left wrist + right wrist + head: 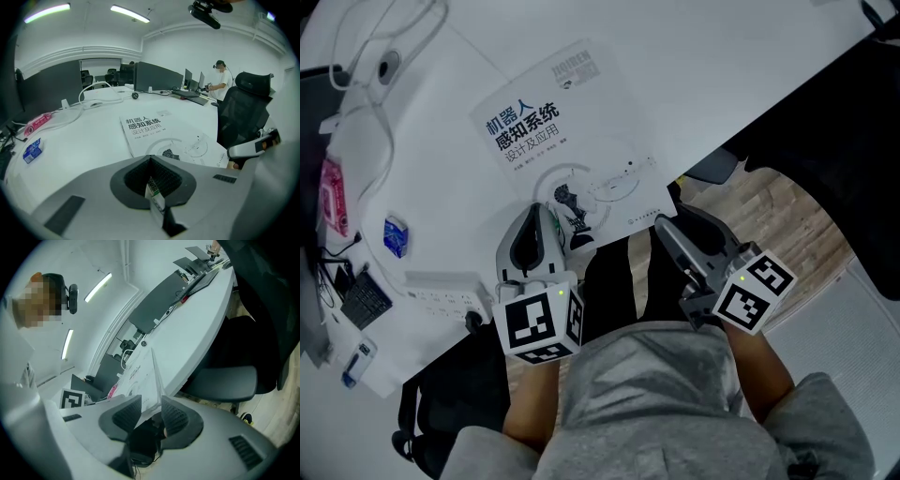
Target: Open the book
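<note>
The book [567, 141] is still closed. It lies flat and cover up on the table [722, 75], with its near edge along the table's near edge, so none of the opening is done. What is in place looks like the set-up for it, with one tool at each near corner. Lifting the cover and swinging it over is all still to do, and I judge it would go from the right side, since the title suggests the spine is on the left. The left gripper [150, 160] has its jaws together at the tips, just at the book's near left corner. No part of the book is in them, and I cannot tell whether the tips touch it. A small printed strip [154, 194] sits in the slot behind the tips, either held or part of the tool. The right gripper [151, 398] has its jaws about half apart around the near right corner, one over the cover and one beneath. The corner fills most of the gap, but the pads do not seem to clamp it yet.
</note>
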